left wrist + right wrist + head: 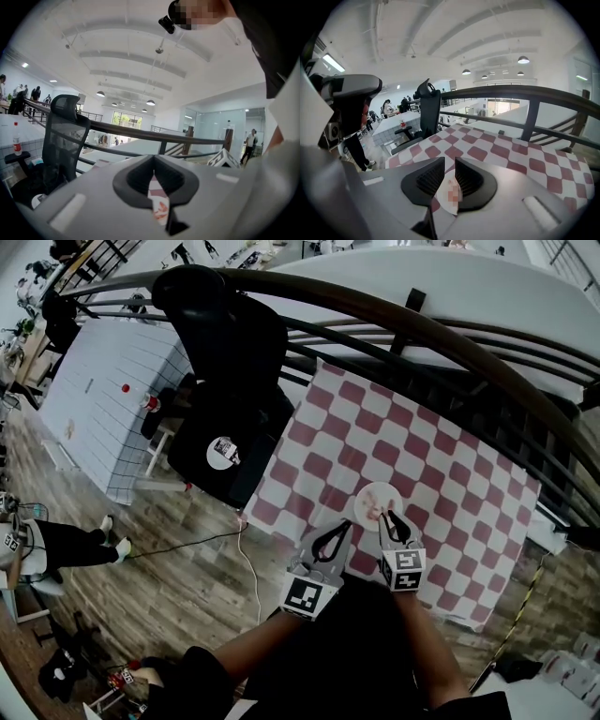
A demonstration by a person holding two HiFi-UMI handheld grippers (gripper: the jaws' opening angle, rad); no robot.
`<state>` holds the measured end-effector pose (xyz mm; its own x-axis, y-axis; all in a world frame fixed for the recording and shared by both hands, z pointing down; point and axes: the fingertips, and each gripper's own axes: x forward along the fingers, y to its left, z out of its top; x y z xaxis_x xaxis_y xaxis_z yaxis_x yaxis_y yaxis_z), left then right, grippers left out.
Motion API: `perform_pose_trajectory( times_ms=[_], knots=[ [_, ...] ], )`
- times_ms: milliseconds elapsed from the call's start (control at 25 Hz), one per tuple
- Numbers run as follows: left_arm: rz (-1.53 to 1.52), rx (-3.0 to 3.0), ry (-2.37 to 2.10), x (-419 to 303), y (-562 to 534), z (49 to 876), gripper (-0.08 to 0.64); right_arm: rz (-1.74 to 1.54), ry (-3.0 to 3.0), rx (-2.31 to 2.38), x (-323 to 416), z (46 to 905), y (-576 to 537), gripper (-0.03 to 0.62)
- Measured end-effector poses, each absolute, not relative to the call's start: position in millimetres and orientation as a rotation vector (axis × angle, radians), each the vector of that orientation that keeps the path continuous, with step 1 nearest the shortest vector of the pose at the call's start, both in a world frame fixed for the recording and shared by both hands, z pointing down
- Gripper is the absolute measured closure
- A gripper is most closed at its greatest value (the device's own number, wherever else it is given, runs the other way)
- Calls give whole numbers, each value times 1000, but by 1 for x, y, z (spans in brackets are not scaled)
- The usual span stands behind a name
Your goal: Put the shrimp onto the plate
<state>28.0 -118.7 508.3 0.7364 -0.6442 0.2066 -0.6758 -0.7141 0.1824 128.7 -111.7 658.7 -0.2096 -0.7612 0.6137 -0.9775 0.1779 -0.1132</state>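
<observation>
Over a red-and-white checked tablecloth [450,493], the right gripper [390,517], jaws slightly parted and empty, hovers at the small white round plate [368,491]. The left gripper [343,527], closed on nothing, hangs above an orange shrimp [161,209], seemingly not yet plated.

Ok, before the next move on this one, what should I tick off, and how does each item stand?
1. Plate on the checkered table: ok.
2. Shrimp on the plate: ok, a pink piece lies on it.
3. Right gripper empty: ok, its jaws are slightly apart over the plate with nothing between them.
4. Left gripper empty: ok, its jaws are together, beside the plate.
5. No more shrimp waiting on the table: cannot tell, though none shows.
</observation>
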Motion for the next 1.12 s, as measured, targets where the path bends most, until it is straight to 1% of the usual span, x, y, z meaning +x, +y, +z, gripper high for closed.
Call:
perform_pose_trajectory(
  times_ms=[200,520,760,840,1000,1120],
  knots=[
    [168,2739,-1006,32,-108,498,552,690,-2058,1730,129,625,-101,528],
    [92,2797,-971,29,-85,471,552,567,-2119,1887,129,556,-78,544],
    [19,2808,-941,26,-59,449,552,462,-2126,2022,122,509,-47,583],
    [12,2825,-932,29,-49,442,552,463,-2132,2058,120,501,-36,594],
    [46,2855,-930,43,-29,439,552,438,-2174,2042,118,484,-18,594],
    [36,2851,-952,57,-23,432,552,401,-2190,2034,130,466,-9,594]
  ],
)
